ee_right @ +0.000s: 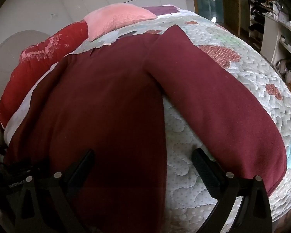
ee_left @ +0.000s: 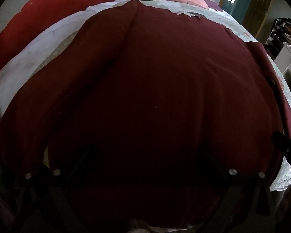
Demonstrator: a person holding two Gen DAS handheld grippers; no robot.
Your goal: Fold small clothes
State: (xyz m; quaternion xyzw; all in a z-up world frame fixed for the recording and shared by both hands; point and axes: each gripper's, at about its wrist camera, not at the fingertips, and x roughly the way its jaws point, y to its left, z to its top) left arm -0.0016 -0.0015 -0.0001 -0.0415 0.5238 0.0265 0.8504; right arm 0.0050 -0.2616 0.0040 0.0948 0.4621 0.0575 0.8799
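Pink pillow [ee_right: 116, 17], red floral duvet [ee_left: 54, 5] on patchwork quilt [ee_right: 242, 62] (shelves [ee_right: 281, 35] behind).

Both grippers spread wide, both tipped steeply downward.

My left gripper [ee_left: 145, 155] hangs low with its dark fingers [ee_left: 83, 159] splayed far apart — nothing pinched between them that I can see, though its view is dim and the tips are hard to make out. My right gripper [ee_right: 143, 161] is angled down too, its ribbed black pads [ee_right: 205, 169] clearly separated and facing each other across a wide gap — nothing clamped. The tip of one gripper shows at the edge of the other's view.
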